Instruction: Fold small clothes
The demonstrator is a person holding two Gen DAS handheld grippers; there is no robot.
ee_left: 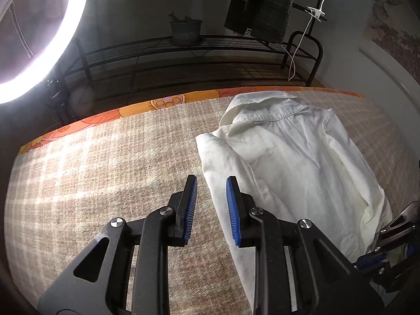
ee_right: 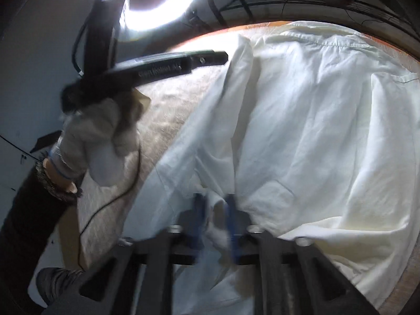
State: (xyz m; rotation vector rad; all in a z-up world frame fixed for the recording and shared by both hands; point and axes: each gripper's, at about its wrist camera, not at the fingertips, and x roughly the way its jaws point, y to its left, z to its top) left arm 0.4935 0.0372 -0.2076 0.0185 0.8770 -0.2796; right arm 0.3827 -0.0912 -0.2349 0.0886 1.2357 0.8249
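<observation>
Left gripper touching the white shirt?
Cannot tell. Left wrist view: left gripper has open jaws straddling the white shirt edge; contact or gap isn't plain.

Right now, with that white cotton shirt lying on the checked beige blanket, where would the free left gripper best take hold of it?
Probably the long folded edge of the white cotton shirt nearest the left gripper, coming in from the bare checked beige blanket side. That edge lies as a raised fold, so open fingers could straddle it. The right gripper already pinches the hem.

No legible text; pale lettering on left gripper (ee_right: 162,68) body blurred (unreadable), wall lettering cut off.
</observation>
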